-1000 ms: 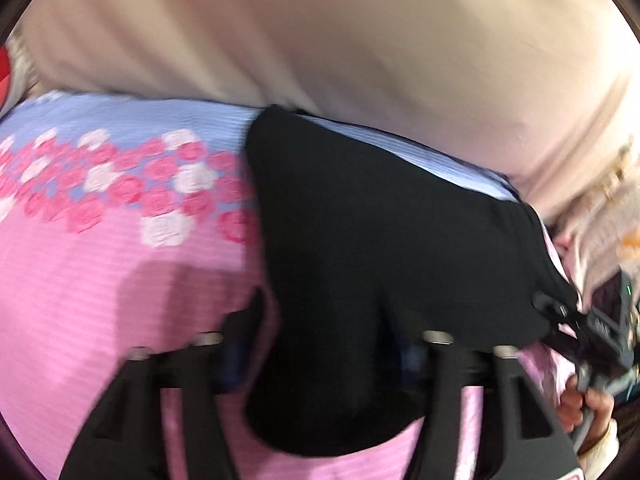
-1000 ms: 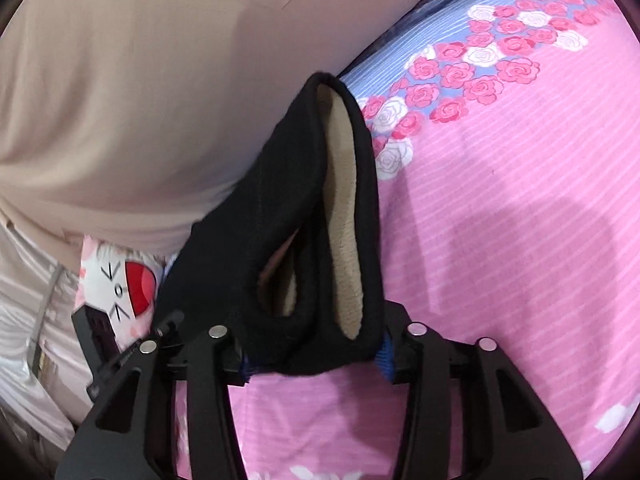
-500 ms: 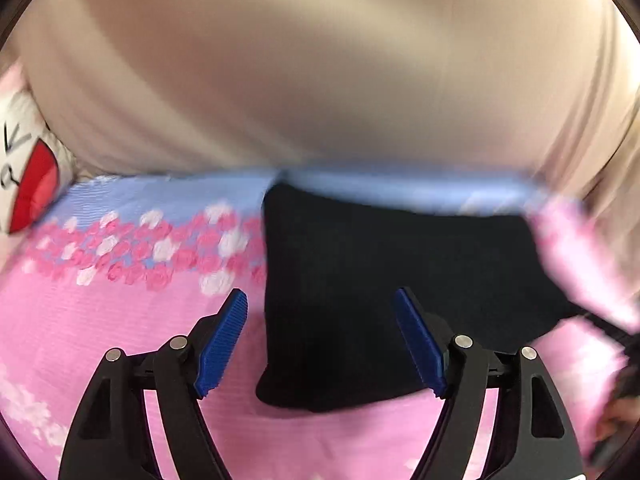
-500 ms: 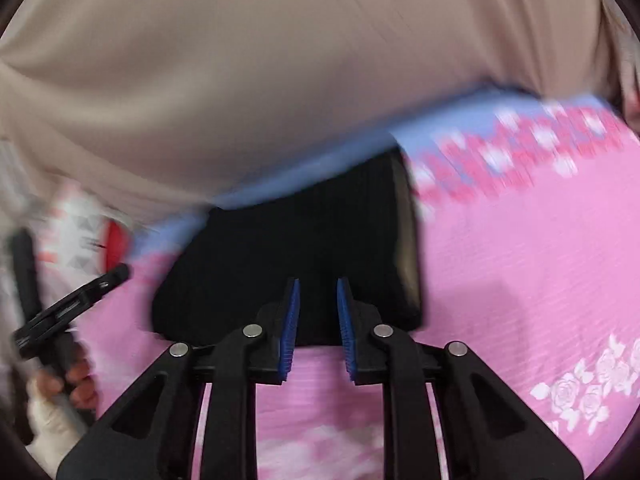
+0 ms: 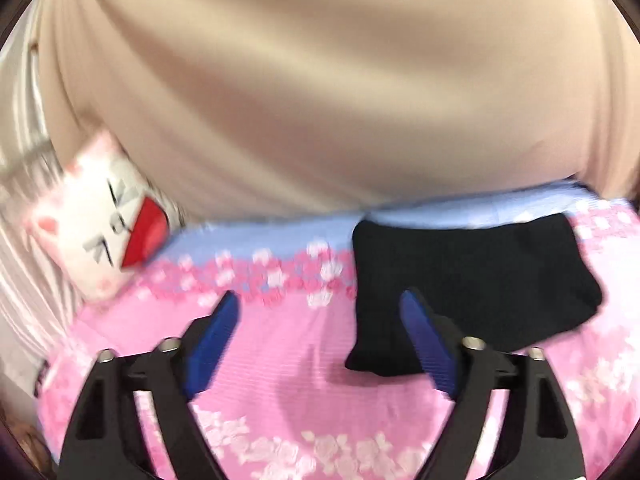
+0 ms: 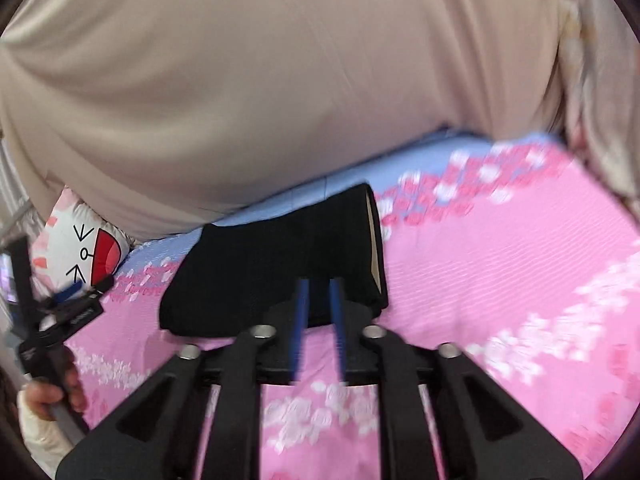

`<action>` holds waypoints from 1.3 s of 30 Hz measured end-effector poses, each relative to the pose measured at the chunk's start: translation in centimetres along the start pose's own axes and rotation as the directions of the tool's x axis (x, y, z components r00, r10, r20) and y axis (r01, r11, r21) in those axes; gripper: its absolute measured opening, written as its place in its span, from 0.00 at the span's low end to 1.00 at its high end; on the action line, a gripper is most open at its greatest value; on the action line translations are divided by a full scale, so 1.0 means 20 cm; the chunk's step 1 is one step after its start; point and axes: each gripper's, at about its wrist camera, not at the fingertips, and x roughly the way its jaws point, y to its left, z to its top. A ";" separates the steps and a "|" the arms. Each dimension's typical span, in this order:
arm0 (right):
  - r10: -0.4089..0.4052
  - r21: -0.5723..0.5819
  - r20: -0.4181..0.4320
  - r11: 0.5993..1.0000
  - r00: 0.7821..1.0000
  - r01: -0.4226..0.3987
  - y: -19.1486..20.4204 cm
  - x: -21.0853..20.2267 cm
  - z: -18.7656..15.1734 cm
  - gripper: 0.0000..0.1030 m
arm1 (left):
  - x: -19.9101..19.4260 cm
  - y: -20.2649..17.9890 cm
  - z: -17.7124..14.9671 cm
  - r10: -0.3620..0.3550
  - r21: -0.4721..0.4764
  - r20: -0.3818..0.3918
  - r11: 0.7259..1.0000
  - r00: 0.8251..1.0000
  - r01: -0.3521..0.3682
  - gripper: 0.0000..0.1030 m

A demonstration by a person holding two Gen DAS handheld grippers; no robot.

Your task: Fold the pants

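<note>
**Left wrist view: pants folded and let go, both tools clear**

Left wrist fisheye shows the left hand-held gripper [image 5: 320, 340] spread wide, blue pads with nothing between them; its jaws have just been opening further. Black pants [image 5: 472, 280] lie as a compact folded bundle on the pink rose-print bedsheet [image 5: 280, 392], up near the blue band at the far edge, just below the beige curtain [image 5: 320, 80]. The gripper's right finger overlaps the bundle's near-left corner in the picture, but no cloth is pinched. Cat-face pillow [image 5: 92, 240] sits off to the left, well apart from the pants.

Right wrist view: right hand-held gripper [image 6: 320, 320] has a narrow gap between its pads, nothing in it; jaws have just been opening a little. It hovers in front of the pants [image 6: 272, 272], not touching as far as I can tell. Tan lining shows at the bundle's right end. Left hand [image 6: 52, 392] on its tool handle at frame left. Motion blur in both views.

Step judgement: release after the final fold; the task looks essentially done. The next move probably calls for only a check that the edges lie square, a pat flat if the open end gapes, or pulling both tools away.
</note>
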 end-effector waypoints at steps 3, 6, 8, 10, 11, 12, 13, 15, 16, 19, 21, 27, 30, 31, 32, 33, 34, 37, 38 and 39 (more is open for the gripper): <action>-0.050 -0.049 0.049 0.997 0.998 0.052 0.09 -0.13 -0.02 0.48 | -0.19 -0.03 -0.02 -0.042 0.001 0.029 0.999 0.999 0.042 0.88; -0.089 -0.094 0.082 0.991 0.993 0.096 0.22 -0.19 -0.08 0.48 | -0.23 -0.11 -0.06 -0.136 -0.023 -0.002 0.990 0.991 0.136 0.88; -0.083 -0.096 0.080 0.991 0.993 0.091 0.25 -0.22 -0.11 0.49 | -0.22 -0.15 -0.09 -0.178 -0.033 -0.033 0.984 0.984 0.177 0.88; -0.076 -0.097 0.074 0.992 0.994 0.083 0.28 -0.22 -0.14 0.53 | -0.24 -0.17 -0.10 -0.182 -0.041 -0.043 0.983 0.982 0.180 0.88; -0.074 -0.100 0.068 0.992 0.995 0.081 0.29 -0.21 -0.16 0.53 | -0.24 -0.18 -0.11 -0.182 -0.039 -0.050 0.983 0.982 0.180 0.88; -0.076 -0.102 0.063 0.991 0.995 0.082 0.31 -0.20 -0.17 0.53 | -0.25 -0.19 -0.13 -0.182 -0.039 -0.055 0.983 0.982 0.180 0.88; -0.077 -0.104 0.061 0.991 0.995 0.083 0.31 -0.20 -0.18 0.53 | -0.25 -0.19 -0.15 -0.185 -0.041 -0.061 0.982 0.981 0.182 0.88; -0.077 -0.107 0.058 0.991 0.995 0.083 0.34 -0.19 -0.20 0.53 | -0.22 -0.16 -0.18 -0.190 -0.054 -0.072 0.981 0.979 0.186 0.88; -0.075 -0.108 0.056 0.991 0.996 0.081 0.35 -0.18 -0.20 0.53 | -0.21 -0.15 -0.18 -0.193 -0.061 -0.077 0.980 0.978 0.189 0.88; -0.075 -0.113 0.050 0.990 0.996 0.080 0.37 -0.17 -0.20 0.53 | -0.19 -0.13 -0.20 -0.197 -0.081 -0.092 0.978 0.976 0.190 0.88; -0.076 -0.117 0.050 0.990 0.996 0.082 0.38 -0.16 -0.20 0.53 | -0.18 -0.12 -0.21 -0.198 -0.090 -0.097 0.978 0.975 0.189 0.88; -0.087 -0.133 0.043 0.987 0.995 0.092 0.42 -0.14 -0.21 0.53 | -0.15 -0.09 -0.23 -0.191 -0.099 -0.112 0.979 0.975 0.180 0.88; -0.088 -0.135 0.036 0.987 0.996 0.092 0.42 -0.12 -0.22 0.54 | -0.14 -0.08 -0.24 -0.189 -0.100 -0.118 0.979 0.975 0.178 0.88; -0.087 -0.135 0.034 0.987 0.996 0.091 0.42 -0.12 -0.22 0.54 | -0.13 -0.08 -0.24 -0.189 -0.098 -0.119 0.979 0.975 0.178 0.88; -0.088 -0.138 0.030 0.986 0.996 0.091 0.42 -0.11 -0.22 0.54 | -0.13 -0.08 -0.24 -0.188 -0.097 -0.120 0.979 0.975 0.177 0.88; -0.089 -0.138 0.029 0.986 0.996 0.092 0.42 -0.11 -0.22 0.54 | -0.13 -0.08 -0.24 -0.185 -0.097 -0.121 0.980 0.975 0.174 0.88; -0.090 -0.138 0.028 0.986 0.996 0.093 0.42 -0.10 -0.22 0.54 | -0.12 -0.08 -0.24 -0.185 -0.096 -0.123 0.980 0.975 0.174 0.88; -0.089 -0.140 0.023 0.986 0.996 0.092 0.42 -0.09 -0.23 0.54 | -0.12 -0.07 -0.25 -0.185 -0.095 -0.123 0.980 0.975 0.174 0.88; -0.090 -0.140 0.022 0.986 0.996 0.092 0.42 -0.09 -0.23 0.54 | -0.12 -0.07 -0.25 -0.184 -0.096 -0.123 0.980 0.975 0.173 0.88; -0.091 -0.139 0.021 0.986 0.996 0.093 0.42 -0.09 -0.23 0.54 | -0.12 -0.08 -0.25 -0.182 -0.096 -0.123 0.981 0.976 0.171 0.88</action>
